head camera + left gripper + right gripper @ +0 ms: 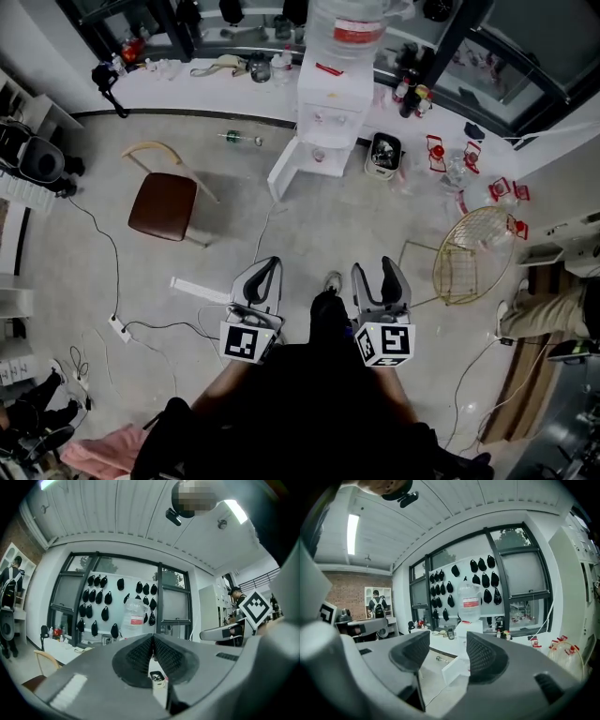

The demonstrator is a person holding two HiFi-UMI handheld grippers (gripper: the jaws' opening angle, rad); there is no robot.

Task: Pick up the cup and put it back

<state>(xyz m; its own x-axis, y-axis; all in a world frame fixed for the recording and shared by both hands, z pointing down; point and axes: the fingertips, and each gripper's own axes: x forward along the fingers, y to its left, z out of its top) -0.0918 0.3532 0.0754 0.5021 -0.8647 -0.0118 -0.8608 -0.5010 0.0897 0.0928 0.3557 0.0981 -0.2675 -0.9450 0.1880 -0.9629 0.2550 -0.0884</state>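
Note:
A white water dispenser [333, 103] with a big clear bottle stands against the long white counter [178, 84] across the room. A small dark cup-like vessel [260, 67] stands on that counter left of the dispenser, and it shows small in the right gripper view [450, 633]. Both grippers are held close to the person's body, far from the counter. My left gripper [265, 275] has its ribbed pads [140, 656] pressed together on nothing. My right gripper [380, 277] stands open, with only floor and the dispenser [461, 634] seen through the gap.
A brown chair [164, 202] stands at the left and a yellow wire chair [472, 253] at the right. A small bin [384, 155] sits by the dispenser, and a bottle [242, 139] lies on the floor. Cables and a power strip [119, 328] run at the left.

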